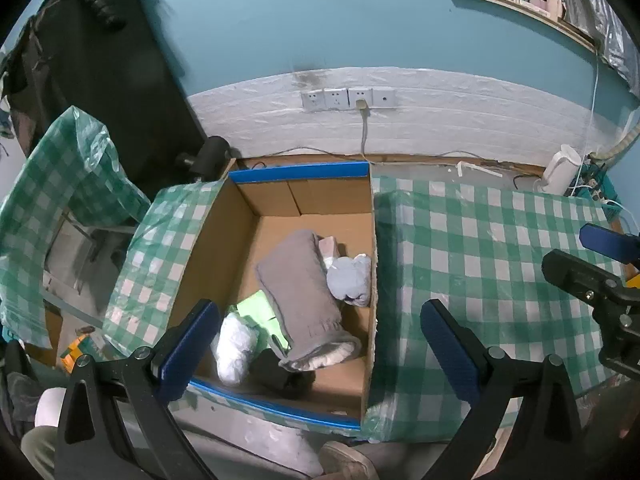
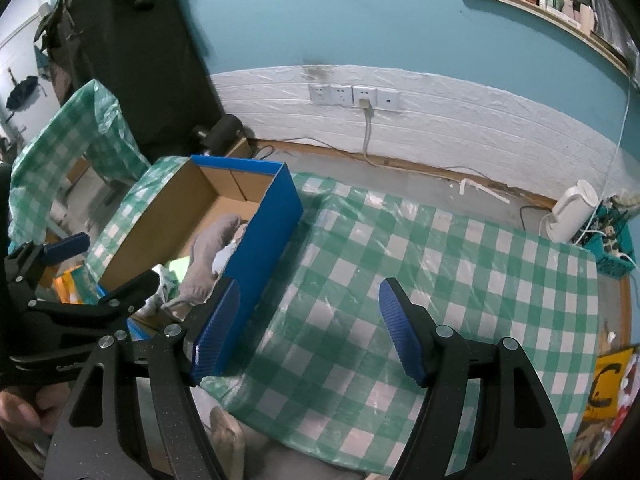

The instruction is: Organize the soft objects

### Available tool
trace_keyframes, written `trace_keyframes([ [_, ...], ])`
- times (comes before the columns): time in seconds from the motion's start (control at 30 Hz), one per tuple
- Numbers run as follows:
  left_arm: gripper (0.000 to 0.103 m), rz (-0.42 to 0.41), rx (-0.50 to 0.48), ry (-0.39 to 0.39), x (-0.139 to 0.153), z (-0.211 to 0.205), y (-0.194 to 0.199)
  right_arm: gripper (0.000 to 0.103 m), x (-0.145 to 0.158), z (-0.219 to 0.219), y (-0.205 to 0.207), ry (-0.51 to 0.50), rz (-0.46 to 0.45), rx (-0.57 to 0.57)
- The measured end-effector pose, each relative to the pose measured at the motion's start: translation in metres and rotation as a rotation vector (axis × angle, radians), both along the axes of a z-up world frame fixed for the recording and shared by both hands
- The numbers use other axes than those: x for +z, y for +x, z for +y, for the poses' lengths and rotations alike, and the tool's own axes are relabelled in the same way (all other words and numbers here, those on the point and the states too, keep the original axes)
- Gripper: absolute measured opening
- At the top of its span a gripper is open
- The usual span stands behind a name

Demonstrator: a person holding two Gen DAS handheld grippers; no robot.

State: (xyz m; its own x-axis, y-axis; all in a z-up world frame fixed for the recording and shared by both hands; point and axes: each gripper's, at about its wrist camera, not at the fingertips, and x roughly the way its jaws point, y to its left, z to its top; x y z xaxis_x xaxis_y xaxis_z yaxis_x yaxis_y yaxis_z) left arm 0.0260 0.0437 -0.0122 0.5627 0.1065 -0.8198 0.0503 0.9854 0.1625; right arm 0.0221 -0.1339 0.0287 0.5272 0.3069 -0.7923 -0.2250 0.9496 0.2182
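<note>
A blue-edged cardboard box point(image 1: 240, 216) stands left of the table and holds soft objects: a rolled grey towel point(image 1: 304, 296), a pale blue cloth bundle point(image 1: 350, 278), a white bundle point(image 1: 234, 350), a green piece point(image 1: 256, 308) and a dark item point(image 1: 280, 372). My left gripper point(image 1: 320, 344) hangs open and empty above the box's near end. My right gripper point(image 2: 308, 328) is open and empty above the checked tablecloth point(image 2: 400, 272), right of the box's blue wall point(image 2: 268, 232). The grey towel point(image 2: 212, 248) also shows inside the box in the right wrist view.
A white kettle point(image 2: 572, 212) and a teal basket point(image 2: 612, 248) sit at the table's far right corner. Wall sockets point(image 1: 348, 98) with a plugged cable are behind. A checked plastic cover point(image 1: 60, 184) drapes furniture to the left. A yellow item point(image 2: 604, 388) lies right of the table.
</note>
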Motion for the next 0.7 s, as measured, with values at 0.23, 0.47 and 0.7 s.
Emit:
trace_keyframes([
  [0.23,0.101,-0.006,-0.004,0.016,0.0014,-0.0049,-0.003,0.072,0.0008,-0.006,-0.0039,0.001,-0.006,-0.011],
  [0.47,0.101,-0.002,-0.005,0.021,0.0017,-0.0084,-0.0032,0.072,0.0011,-0.0078,-0.0038,0.002,-0.005,-0.011],
  [0.7,0.101,0.004,-0.005,0.019,0.0008,-0.007,-0.003,0.072,0.0009,-0.008,-0.004,0.002,-0.006,-0.01],
])
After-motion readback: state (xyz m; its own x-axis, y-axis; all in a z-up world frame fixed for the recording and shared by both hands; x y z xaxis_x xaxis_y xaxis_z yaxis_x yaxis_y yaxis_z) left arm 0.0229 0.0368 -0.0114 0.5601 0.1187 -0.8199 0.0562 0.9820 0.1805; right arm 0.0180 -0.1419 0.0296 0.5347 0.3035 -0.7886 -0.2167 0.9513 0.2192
